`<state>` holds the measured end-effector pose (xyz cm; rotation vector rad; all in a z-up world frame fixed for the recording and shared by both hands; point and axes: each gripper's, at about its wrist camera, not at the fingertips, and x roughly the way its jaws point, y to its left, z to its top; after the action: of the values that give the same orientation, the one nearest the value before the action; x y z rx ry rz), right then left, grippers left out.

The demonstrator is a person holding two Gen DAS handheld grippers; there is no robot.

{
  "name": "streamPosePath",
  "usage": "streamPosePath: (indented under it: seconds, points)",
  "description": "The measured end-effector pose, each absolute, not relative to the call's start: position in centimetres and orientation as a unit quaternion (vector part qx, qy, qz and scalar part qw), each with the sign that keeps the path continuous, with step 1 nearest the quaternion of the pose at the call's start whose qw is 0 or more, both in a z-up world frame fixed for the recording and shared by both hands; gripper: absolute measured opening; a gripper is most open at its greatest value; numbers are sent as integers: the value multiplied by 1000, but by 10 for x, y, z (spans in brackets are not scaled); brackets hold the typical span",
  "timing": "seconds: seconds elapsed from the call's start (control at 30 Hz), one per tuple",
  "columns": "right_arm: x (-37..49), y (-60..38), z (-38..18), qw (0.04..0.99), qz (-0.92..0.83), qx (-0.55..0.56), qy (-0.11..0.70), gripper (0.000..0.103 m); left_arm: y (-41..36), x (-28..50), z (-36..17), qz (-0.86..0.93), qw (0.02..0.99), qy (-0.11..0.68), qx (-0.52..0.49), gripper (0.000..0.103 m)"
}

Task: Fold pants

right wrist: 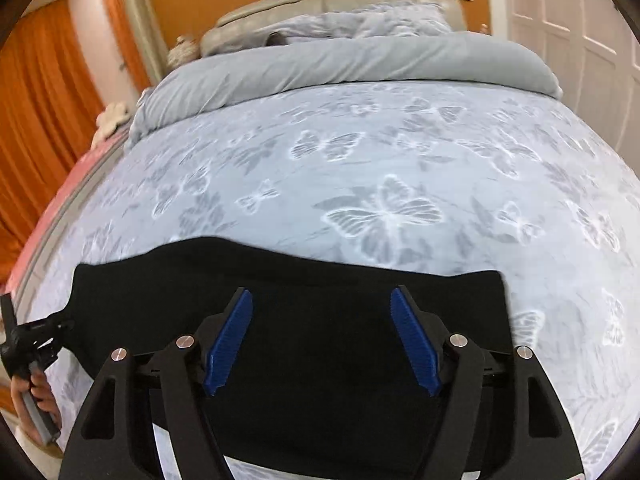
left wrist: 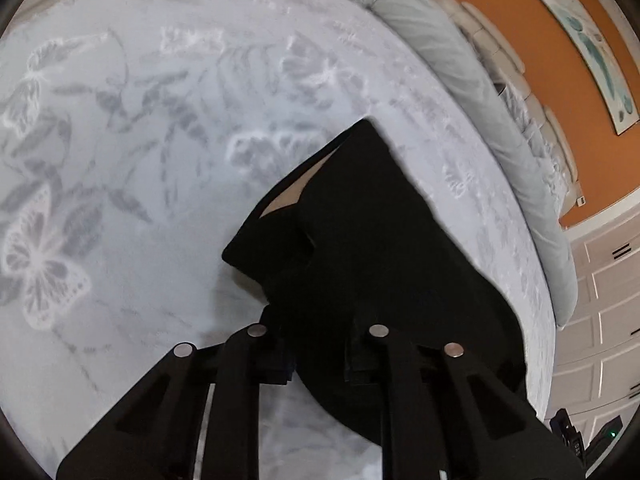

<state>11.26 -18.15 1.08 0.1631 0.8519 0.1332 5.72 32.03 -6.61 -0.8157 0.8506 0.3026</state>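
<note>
Black pants (right wrist: pixel 320 280) lie flat across the near part of a bed, as a wide band from left to right. My right gripper (right wrist: pixel 322 336) hangs just above them, its blue pads (right wrist: pixel 230 340) wide apart and pressing on nothing: open. At the far left of the right wrist view, my left gripper (right wrist: pixel 64 325) meets the pants' left end, with a hand (right wrist: pixel 36 394) on its handle. In the left wrist view the pants (left wrist: pixel 380 240) drape over my left gripper (left wrist: pixel 318 344) and hide its fingertips; it is shut on the cloth.
The bed cover (right wrist: pixel 380 160) is pale blue with a butterfly print. A folded grey duvet (right wrist: pixel 340 64) and pillows lie by the headboard. Orange curtains (right wrist: pixel 36 100) hang on the left, white cupboard doors (right wrist: pixel 580 20) stand on the right.
</note>
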Motion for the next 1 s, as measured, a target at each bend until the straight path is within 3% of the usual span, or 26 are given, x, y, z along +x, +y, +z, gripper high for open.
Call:
streamPosePath:
  seconds: [0.27,0.53,0.8,1.0]
  points:
    - [98,-214,12,909,36,42,412,70,249,57,8,97,886,326,-314,13]
    - [77,-285,23,914,-8,84,397,71,128,73,55,-2,926,300,-228,13]
    - [65,-343,19,910,-40,114,397,71,-20,75,34,-107,923,347,-127,13]
    - [66,-353,-1,898,-38,113,424,71,-106,65,-51,-127,887,443,-12,19]
